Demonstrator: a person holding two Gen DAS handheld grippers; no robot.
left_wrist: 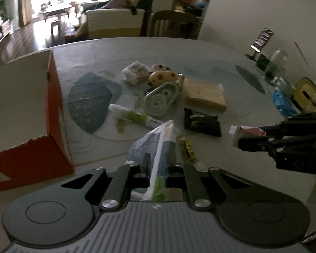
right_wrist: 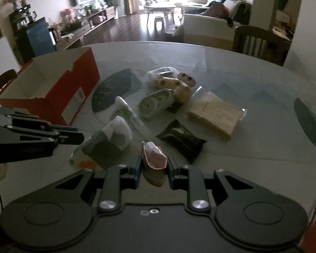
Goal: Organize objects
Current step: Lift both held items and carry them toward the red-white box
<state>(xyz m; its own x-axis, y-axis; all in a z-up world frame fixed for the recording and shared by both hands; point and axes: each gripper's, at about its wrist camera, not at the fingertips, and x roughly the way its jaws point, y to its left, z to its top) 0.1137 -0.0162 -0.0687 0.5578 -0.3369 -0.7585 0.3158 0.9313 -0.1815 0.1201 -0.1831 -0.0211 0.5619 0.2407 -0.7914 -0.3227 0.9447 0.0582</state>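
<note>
- Nearest to me, the left hand-held gripper has its fingers closed on a crinkled blue, white and green plastic packet, which is lifted off the worktop.
- Beside it, the right hand-held gripper is pinched onto a small pink and white sachet; this too looks clear of the surface.
- Both loads seem bound for the open orange cardboard box at the left edge. I judge the step in hand to be carrying them across.
- To do it well, the left one should go first, since it is nearer the box. The packet must rise above the box's wall before release; it is limp and may snag on the torn rim.
- The right one has to cross the pile, so keeping it high should avoid brushing anything.
- Just ahead lie a black foil pouch and a white and green tube, the tube pointing toward the box.
- Behind them sit a pale green oval dish with a spiral pattern, a tan rectangular block in clear wrap and a yellow spotted toy, close together.
- Farthest, a wooden chair stands at the worktop's far side.
</note>
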